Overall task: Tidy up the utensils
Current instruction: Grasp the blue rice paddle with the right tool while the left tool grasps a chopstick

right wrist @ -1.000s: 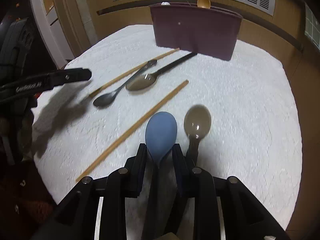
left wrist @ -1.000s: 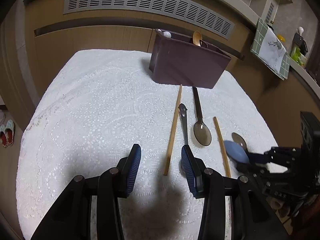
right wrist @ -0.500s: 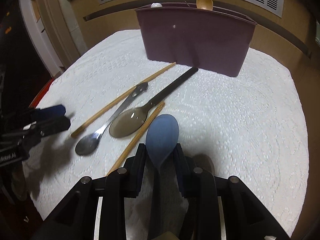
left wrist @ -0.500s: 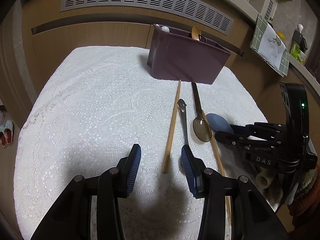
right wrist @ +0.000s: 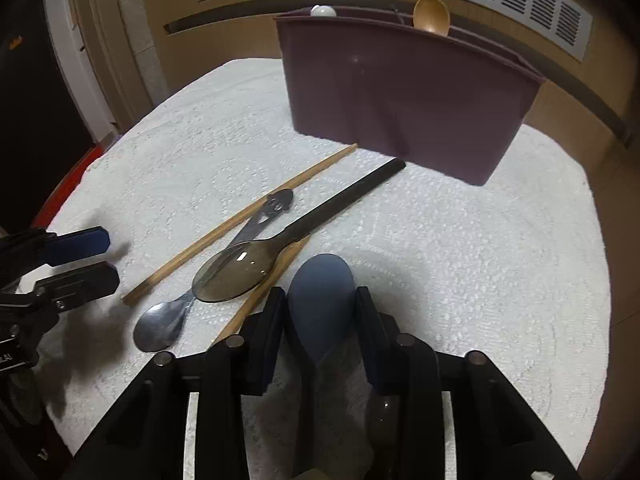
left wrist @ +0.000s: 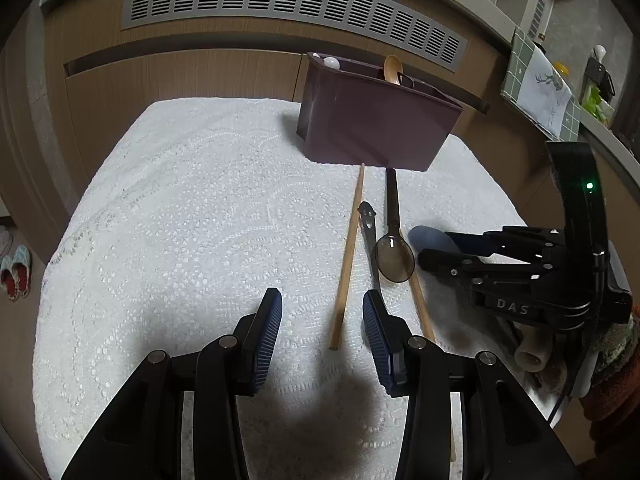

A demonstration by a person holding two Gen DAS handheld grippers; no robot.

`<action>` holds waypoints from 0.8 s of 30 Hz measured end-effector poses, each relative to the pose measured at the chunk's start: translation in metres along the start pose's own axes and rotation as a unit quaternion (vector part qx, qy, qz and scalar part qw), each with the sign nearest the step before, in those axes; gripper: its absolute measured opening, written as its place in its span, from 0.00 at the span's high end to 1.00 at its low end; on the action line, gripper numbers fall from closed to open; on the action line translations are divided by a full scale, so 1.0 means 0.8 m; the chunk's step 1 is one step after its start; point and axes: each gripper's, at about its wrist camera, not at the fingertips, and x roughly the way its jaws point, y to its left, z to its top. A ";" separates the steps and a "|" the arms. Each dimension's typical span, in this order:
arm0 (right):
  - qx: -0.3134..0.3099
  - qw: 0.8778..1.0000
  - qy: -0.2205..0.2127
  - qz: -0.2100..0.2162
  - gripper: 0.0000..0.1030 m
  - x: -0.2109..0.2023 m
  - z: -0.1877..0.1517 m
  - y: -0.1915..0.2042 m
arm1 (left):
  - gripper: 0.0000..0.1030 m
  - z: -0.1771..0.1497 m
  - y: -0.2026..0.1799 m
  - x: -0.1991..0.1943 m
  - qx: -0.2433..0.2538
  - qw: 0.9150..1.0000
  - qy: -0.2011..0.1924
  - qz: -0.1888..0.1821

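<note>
A blue spoon (right wrist: 320, 304) lies bowl-forward on the white cloth between the fingers of my right gripper (right wrist: 318, 292), whose jaws are opening; a gap shows beside its handle. In the left wrist view that right gripper (left wrist: 434, 248) sits low at the right with the blue spoon (left wrist: 430, 238) at its tips. My left gripper (left wrist: 322, 300) hovers open and empty over the near end of a chopstick (left wrist: 348, 256). A metal spoon (right wrist: 160, 324), a smoky translucent spoon (right wrist: 236, 268) and a second chopstick (right wrist: 260, 296) lie just left of the blue spoon. The purple organiser box (right wrist: 400, 92) stands behind.
The box holds a wooden spoon (right wrist: 431, 14) and a white-tipped item (right wrist: 324, 11). The table (left wrist: 180, 220) wears white lace cloth, bare on its left half. Wooden cabinets with a vent grille stand behind. A green towel (left wrist: 540, 84) hangs at the right.
My right gripper carried the blue spoon leftward to beside the other utensils, and its jaws have spread apart around it. The left gripper stayed put.
</note>
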 end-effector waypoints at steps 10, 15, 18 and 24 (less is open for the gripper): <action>0.074 0.989 -0.129 -0.022 0.69 -0.094 -0.035 -0.046 | 0.58 0.007 -0.026 0.011 0.013 1.000 0.000 -0.009; 0.099 0.982 -0.162 -0.018 0.69 -0.117 -0.049 -0.058 | 0.59 0.007 -0.025 0.026 0.027 0.999 0.016 0.026; 0.091 0.982 -0.163 -0.022 0.69 -0.113 -0.051 -0.054 | 0.75 0.017 -0.029 0.041 0.038 0.999 0.028 0.027; 0.095 0.982 -0.159 -0.022 0.69 -0.108 -0.053 -0.053 | 0.85 0.026 -0.035 0.068 0.050 0.996 0.047 0.053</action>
